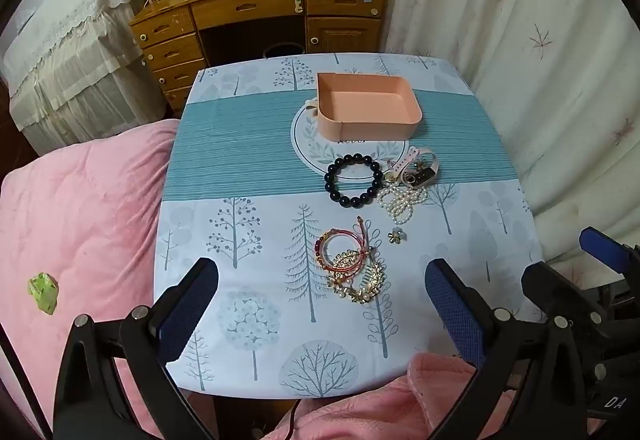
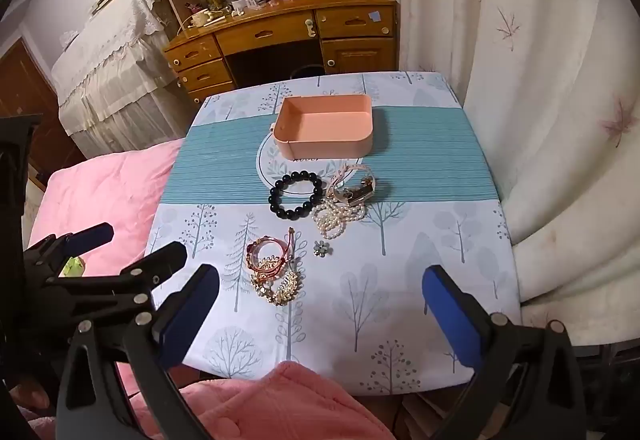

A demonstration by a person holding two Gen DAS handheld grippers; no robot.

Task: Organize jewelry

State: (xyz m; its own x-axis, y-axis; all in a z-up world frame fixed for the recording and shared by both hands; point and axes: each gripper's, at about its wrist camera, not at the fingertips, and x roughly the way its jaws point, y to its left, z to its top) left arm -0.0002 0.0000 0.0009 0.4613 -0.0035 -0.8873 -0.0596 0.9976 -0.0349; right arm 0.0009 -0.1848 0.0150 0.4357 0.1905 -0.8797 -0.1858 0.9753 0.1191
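Note:
An empty pink tray [image 1: 416,111] [image 2: 366,115] stands at the far middle of the table. In front of it lie a black bead bracelet [image 1: 354,179] [image 2: 296,193], a pale pink watch [image 1: 420,169] [image 2: 356,185], a pearl strand [image 1: 402,201] [image 2: 336,220], a small flower brooch [image 1: 396,237] [image 2: 322,248], red cord bracelets [image 1: 340,250] [image 2: 270,252] and a gold comb [image 1: 360,280] [image 2: 280,284]. My left gripper [image 1: 322,304] is open, empty, just short of the gold comb. My right gripper [image 2: 320,304] is open, empty, near the front edge.
The table [image 1: 240,143] has a tree-print cloth. A pink quilt [image 1: 80,199] lies left, a pink towel [image 2: 280,400] at the front edge. A white curtain [image 1: 540,39] hangs right. A wooden desk [image 1: 256,11] stands behind.

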